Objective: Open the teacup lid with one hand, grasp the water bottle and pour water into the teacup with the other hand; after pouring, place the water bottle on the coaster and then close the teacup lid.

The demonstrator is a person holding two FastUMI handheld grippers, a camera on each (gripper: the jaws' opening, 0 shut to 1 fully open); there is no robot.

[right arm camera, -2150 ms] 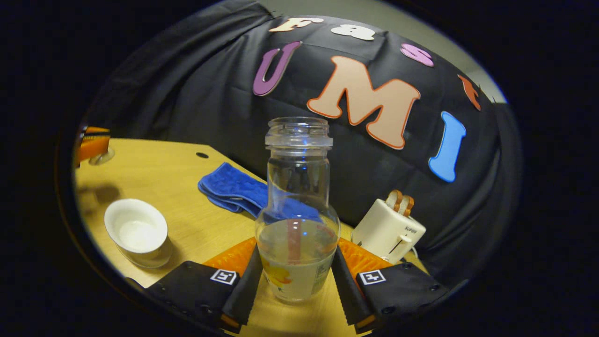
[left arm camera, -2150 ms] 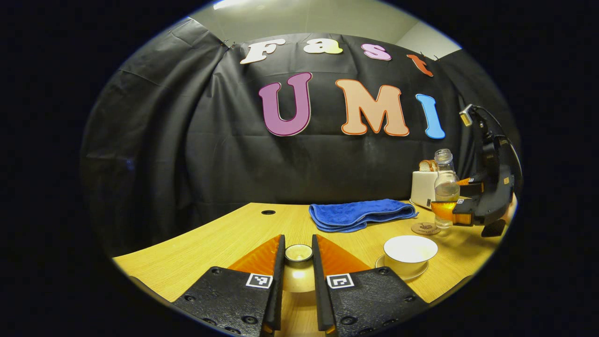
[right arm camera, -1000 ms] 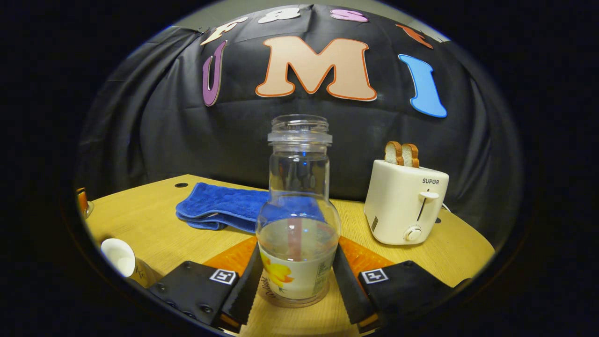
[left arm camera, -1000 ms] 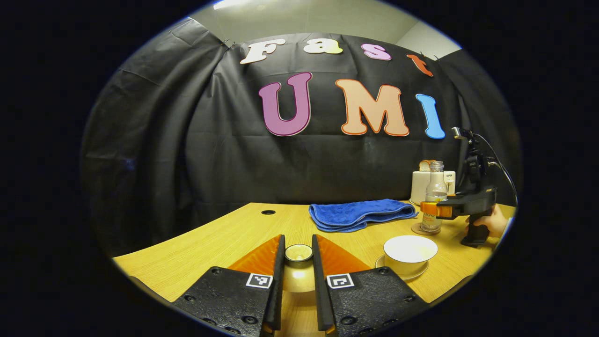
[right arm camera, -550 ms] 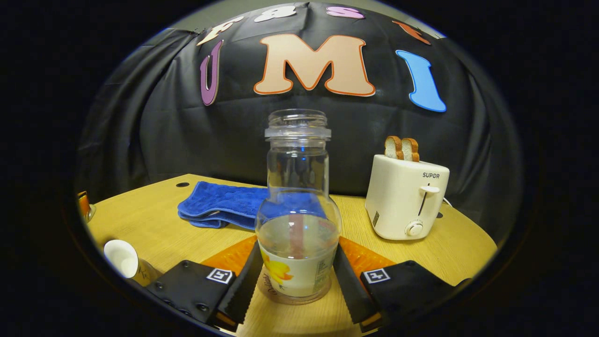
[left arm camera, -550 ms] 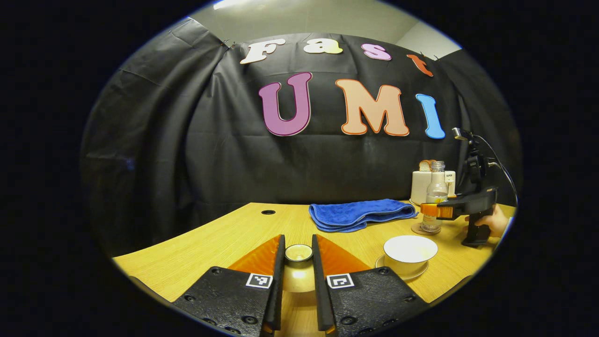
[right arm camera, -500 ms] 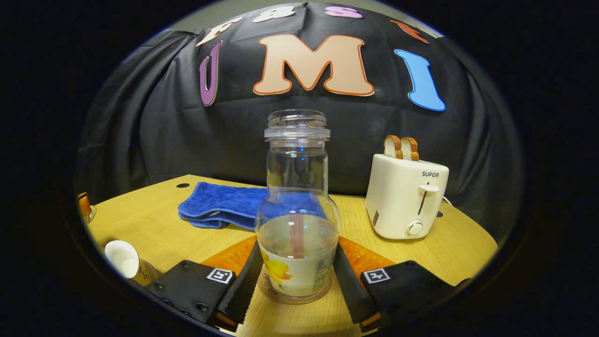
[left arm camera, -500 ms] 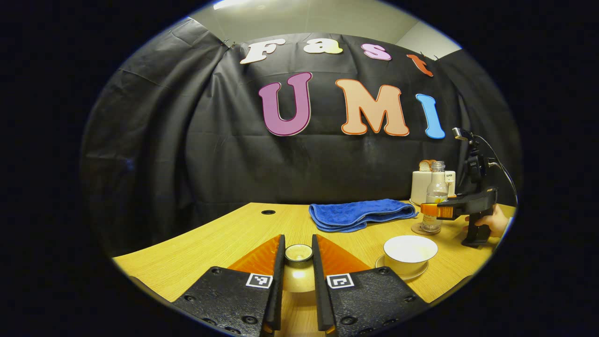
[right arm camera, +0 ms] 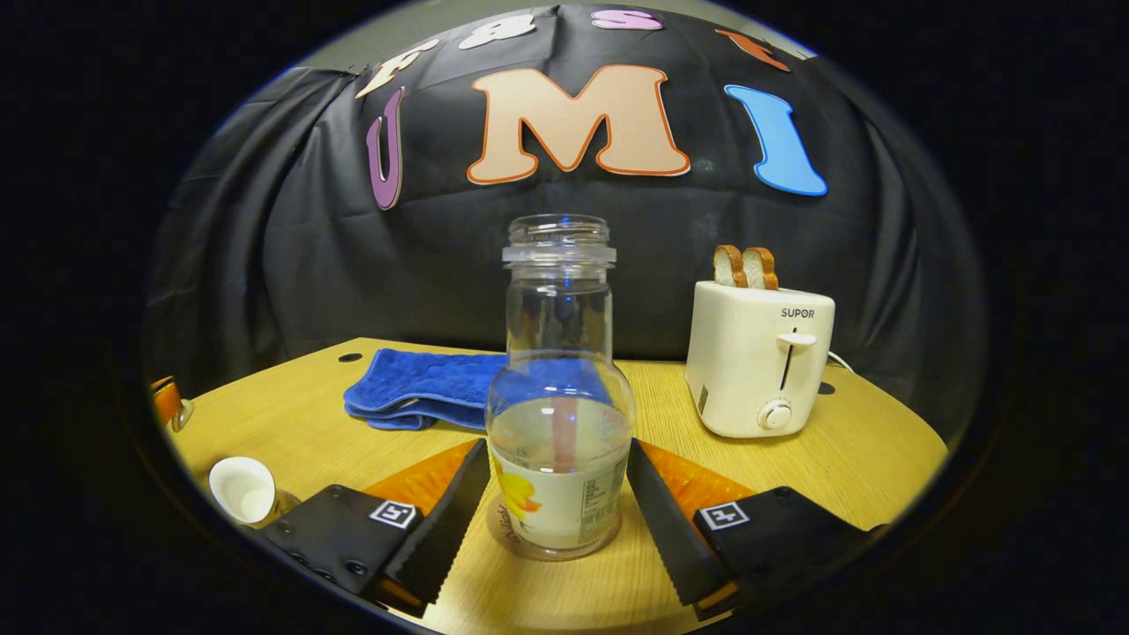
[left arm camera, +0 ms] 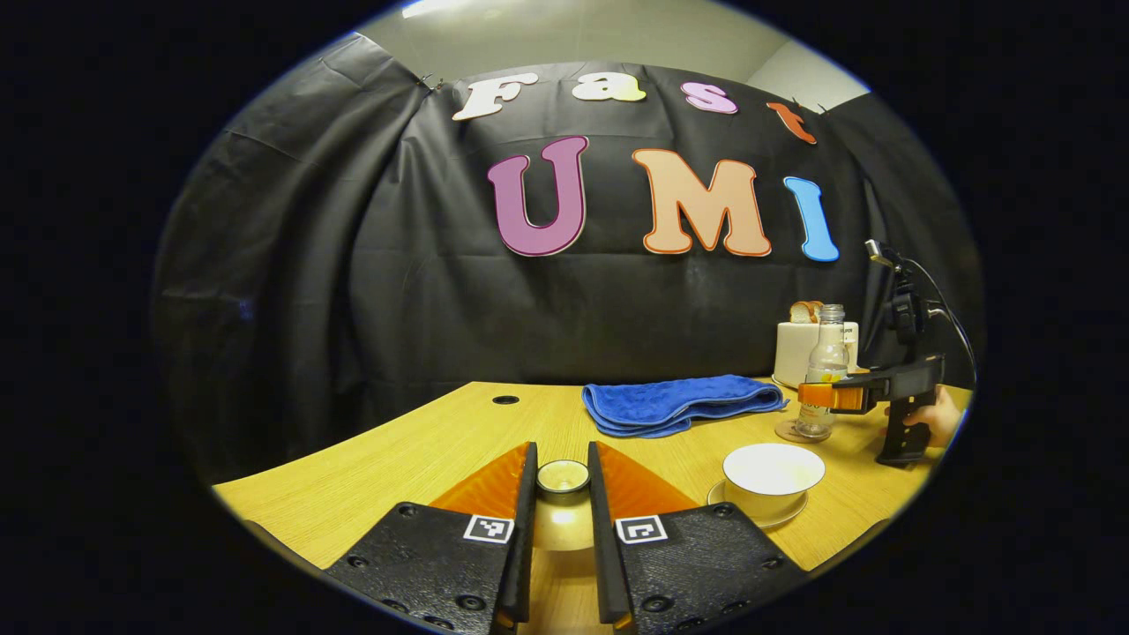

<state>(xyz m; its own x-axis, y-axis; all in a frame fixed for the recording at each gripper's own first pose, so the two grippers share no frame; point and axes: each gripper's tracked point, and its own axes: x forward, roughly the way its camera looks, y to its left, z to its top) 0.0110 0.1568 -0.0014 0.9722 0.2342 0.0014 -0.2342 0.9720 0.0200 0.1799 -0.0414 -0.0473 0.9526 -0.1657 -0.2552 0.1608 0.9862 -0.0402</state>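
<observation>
My left gripper (left arm camera: 562,450) is shut on the knob of the pale teacup lid (left arm camera: 563,519), held above the wooden table. The white teacup (left arm camera: 773,472) stands uncovered on its saucer (left arm camera: 798,511) to the right; it also sits low left in the right gripper view (right arm camera: 242,489). The clear water bottle (right arm camera: 560,423), about a third full, stands upright on the round coaster (right arm camera: 504,534). My right gripper (right arm camera: 557,450) is open, one finger on each side of the bottle with a small gap. In the left gripper view, that gripper (left arm camera: 816,397) is beside the bottle (left arm camera: 822,370).
A folded blue towel (left arm camera: 679,401) lies at the back middle of the table. A white toaster (right arm camera: 758,357) with two bread slices stands behind the bottle to the right. A hand (left arm camera: 939,414) holds the right gripper's handle. A cable hole (left arm camera: 505,399) marks the table's far left.
The right gripper lowered the bottle onto the coaster, then spread its fingers off it and drew back a little. The left gripper and lid have not moved.
</observation>
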